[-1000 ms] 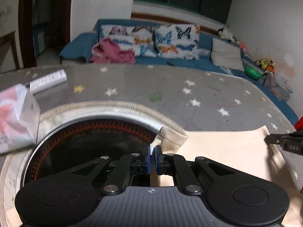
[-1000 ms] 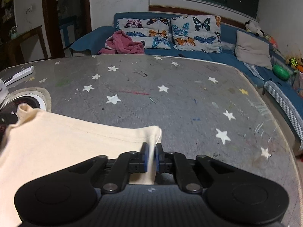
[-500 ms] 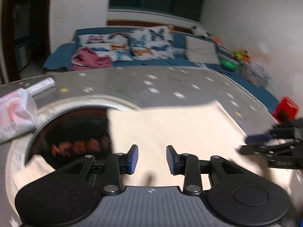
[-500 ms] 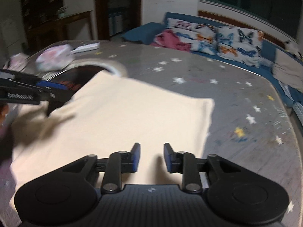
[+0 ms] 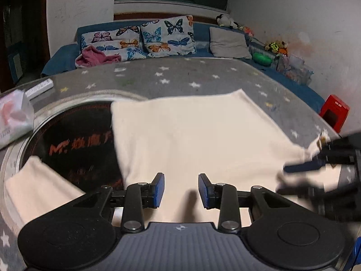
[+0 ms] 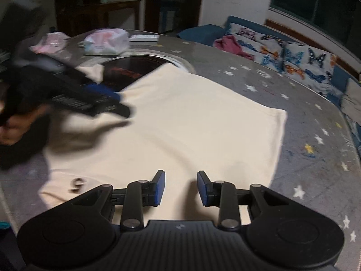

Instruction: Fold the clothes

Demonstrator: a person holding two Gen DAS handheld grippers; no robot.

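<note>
a grey star-print table [image 5: 180, 76] carries the cream garment [image 5: 191, 135] lying flat, its left edge over a dark round inset [image 5: 74, 146]. above the garment, the left gripper [image 5: 181, 188] and right gripper [image 6: 180, 187] both hover, jaws spread, empty.

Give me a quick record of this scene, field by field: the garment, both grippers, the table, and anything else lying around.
garment: cream cloth, spread flat, one edge over the dark round inset
left gripper: open, above cloth, holding nothing
right gripper: open, above cloth, holding nothing
table: grey, star pattern
other: tissue pack; sofa with butterfly pillows
</note>
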